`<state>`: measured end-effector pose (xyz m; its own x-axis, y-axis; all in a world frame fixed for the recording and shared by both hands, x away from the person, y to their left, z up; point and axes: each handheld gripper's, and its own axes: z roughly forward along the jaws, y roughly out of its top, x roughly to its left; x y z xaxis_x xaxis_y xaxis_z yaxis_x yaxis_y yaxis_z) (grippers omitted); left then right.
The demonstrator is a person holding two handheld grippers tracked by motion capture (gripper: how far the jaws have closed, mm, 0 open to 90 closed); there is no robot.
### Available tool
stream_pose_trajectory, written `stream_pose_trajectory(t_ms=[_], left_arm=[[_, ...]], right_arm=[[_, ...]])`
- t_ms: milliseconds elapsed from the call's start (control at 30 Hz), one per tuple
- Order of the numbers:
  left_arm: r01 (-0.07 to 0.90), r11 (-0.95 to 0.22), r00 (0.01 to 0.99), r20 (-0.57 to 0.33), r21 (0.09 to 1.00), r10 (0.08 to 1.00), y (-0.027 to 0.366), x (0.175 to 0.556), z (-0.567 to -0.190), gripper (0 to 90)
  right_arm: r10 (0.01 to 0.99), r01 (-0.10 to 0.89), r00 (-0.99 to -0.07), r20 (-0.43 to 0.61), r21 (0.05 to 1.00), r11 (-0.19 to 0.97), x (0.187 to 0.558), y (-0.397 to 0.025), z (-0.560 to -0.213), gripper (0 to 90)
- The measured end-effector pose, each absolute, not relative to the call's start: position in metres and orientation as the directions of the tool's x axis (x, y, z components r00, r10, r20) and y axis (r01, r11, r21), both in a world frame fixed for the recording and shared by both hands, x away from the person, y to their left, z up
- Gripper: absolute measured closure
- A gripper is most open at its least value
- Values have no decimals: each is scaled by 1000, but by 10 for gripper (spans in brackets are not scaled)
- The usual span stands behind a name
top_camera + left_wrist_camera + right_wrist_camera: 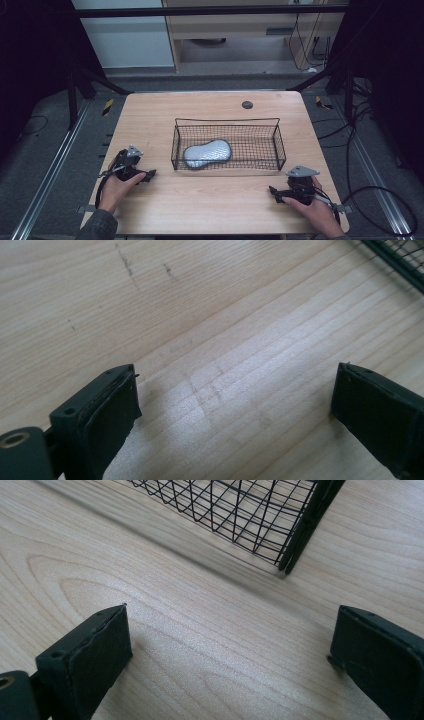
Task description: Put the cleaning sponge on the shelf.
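Observation:
A black wire basket (276,135) stands in the middle of the wooden table (150,115). A grey peanut-shaped pad (207,152) lies flat inside it, toward its left end. My left gripper (151,175) rests on the table near the front left, held by a hand, open, jaws pointing right at bare wood (235,385). My right gripper (272,192) rests at the front right, open, jaws pointing left. In the right gripper view the basket's corner (295,545) stands just beyond the spread jaws, with nothing between them.
A small dark round grommet (247,104) sits near the table's far edge. Bare wood lies between the two grippers along the front. Black frame bars, cables and rails surround the table on the floor.

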<state>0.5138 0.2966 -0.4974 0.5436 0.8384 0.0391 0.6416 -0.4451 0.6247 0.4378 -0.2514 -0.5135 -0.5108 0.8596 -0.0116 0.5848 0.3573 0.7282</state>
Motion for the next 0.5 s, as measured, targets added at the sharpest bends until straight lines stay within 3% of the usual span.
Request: stream_pose_trajectory(t_ms=[267, 500], left_arm=[[603, -361, 496, 21, 712, 868, 304, 518, -508, 0], [602, -362, 496, 21, 712, 868, 304, 518, -508, 0]], right_arm=[[860, 584, -511, -12, 728, 358, 438, -251, -514, 30], [860, 586, -510, -12, 728, 357, 438, -251, -514, 29]])
